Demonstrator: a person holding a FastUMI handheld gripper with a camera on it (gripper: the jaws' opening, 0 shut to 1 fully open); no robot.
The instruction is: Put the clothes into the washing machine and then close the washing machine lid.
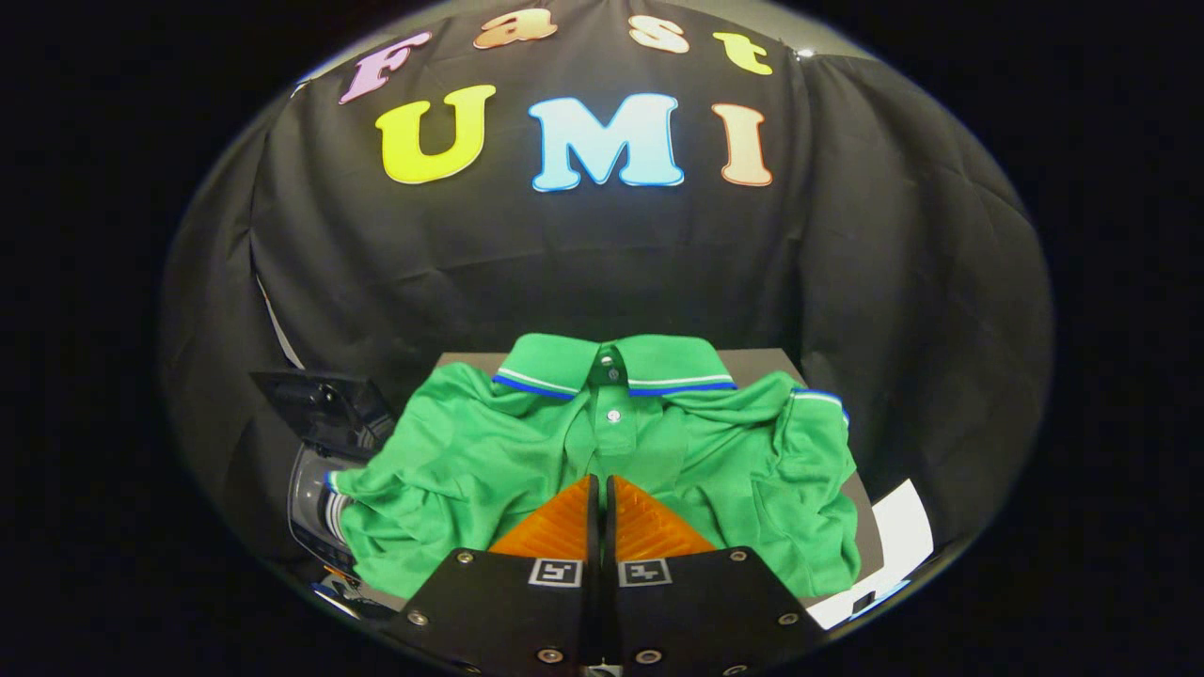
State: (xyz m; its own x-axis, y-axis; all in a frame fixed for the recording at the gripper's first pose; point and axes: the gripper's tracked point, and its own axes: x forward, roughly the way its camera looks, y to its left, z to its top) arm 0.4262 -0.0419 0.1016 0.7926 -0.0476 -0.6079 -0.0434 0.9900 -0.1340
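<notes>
One green shirt (602, 461) lies spread on a dark table (762, 362), its collar toward the booth wall. Both fingers of the gripper (602, 484) are pressed together, clenched on nothing, tips over the shirt's front. Left of the shirt sits the washer (324, 442).

Claw (602, 481): fingers pressed together with nothing between them, tips poised over the shirt's front.
Polo shirt (470, 470): green, collar and sleeve cuffs trimmed in blue and white, spread rumpled across the table (762, 362), collar farthest from the claw.
Washing machine (320, 442): dark, beside the shirt's sleeve; whether its lid is open is unclear.
</notes>
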